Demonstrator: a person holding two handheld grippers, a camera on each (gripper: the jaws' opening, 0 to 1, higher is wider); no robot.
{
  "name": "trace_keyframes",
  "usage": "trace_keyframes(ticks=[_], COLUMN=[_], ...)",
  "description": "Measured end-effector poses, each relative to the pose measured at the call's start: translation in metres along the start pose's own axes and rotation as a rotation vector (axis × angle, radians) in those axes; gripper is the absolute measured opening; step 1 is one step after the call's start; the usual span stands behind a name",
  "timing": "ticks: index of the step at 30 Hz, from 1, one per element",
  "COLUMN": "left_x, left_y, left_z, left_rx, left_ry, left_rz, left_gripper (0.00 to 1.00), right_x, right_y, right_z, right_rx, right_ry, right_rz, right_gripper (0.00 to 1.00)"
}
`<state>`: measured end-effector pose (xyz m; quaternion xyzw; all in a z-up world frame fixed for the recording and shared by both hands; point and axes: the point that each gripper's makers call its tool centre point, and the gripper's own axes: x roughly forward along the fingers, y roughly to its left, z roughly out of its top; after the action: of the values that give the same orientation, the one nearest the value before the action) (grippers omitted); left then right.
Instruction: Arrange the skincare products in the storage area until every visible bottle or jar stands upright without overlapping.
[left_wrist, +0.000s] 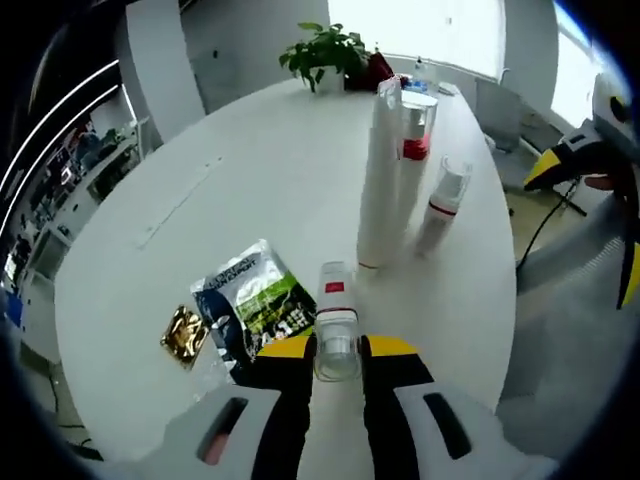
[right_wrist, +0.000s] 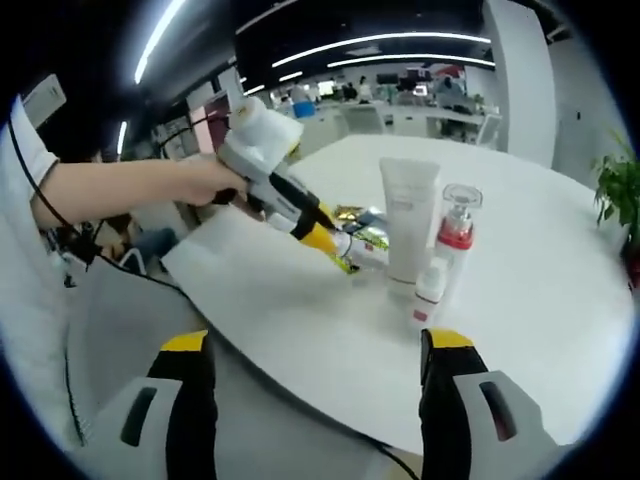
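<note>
- Our left claw (left_wrist: 337, 352) is clamped on a small clear bottle (left_wrist: 336, 318) with a red label, held just above the white counter (left_wrist: 250, 180).
- Our right claw (right_wrist: 315, 365) stands wide apart with nothing between its jaws, off the counter's near edge.
- Just beyond the small bottle we see a tall white tube (left_wrist: 378, 180) standing upright, a red-collared pump bottle (left_wrist: 415, 150) close behind it and a smaller pump bottle (left_wrist: 440, 205) beside them.
- Left of the claw a dark green-and-white pouch (left_wrist: 250, 305) lies flat, with a gold sachet (left_wrist: 185, 335) next to it.
- A potted plant (left_wrist: 325, 55) sits at the counter's far edge.
</note>
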<state>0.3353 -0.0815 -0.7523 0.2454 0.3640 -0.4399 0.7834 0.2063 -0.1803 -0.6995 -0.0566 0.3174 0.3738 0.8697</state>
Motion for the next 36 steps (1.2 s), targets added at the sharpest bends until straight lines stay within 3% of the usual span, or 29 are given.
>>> trace_keyframes(ticks=[6, 17, 24, 29, 36], left_x=[-0.017, -0.043, -0.068, -0.081, -0.096], left_y=[-0.014, -0.05, -0.085, -0.099, -0.117], left_z=[-0.009, -0.017, -0.011, -0.006, 0.013], left_rx=[0.048, 0.144, 0.278, 0.313, 0.353], left_ry=[0.021, 0.053, 0.047, 0.031, -0.022], left_rz=[-0.044, -0.191, -0.318, -0.368, -0.427], left_gripper=[0.23, 0.23, 0.23, 0.23, 0.22], right_x=[0.004, 0.024, 0.032, 0.039, 0.041], right_y=[0.008, 0.027, 0.035, 0.038, 0.049], right_z=[0.0, -0.01, -0.005, -0.001, 0.001], right_rx=[-0.06, -0.228, -0.302, -0.321, -0.358], right_ry=[0.009, 0.062, 0.05, 0.051, 0.045], right_rz=[0.043, 0.175, 0.229, 0.26, 0.315], right_gripper=[0.81, 0.72, 0.66, 0.59, 0.49])
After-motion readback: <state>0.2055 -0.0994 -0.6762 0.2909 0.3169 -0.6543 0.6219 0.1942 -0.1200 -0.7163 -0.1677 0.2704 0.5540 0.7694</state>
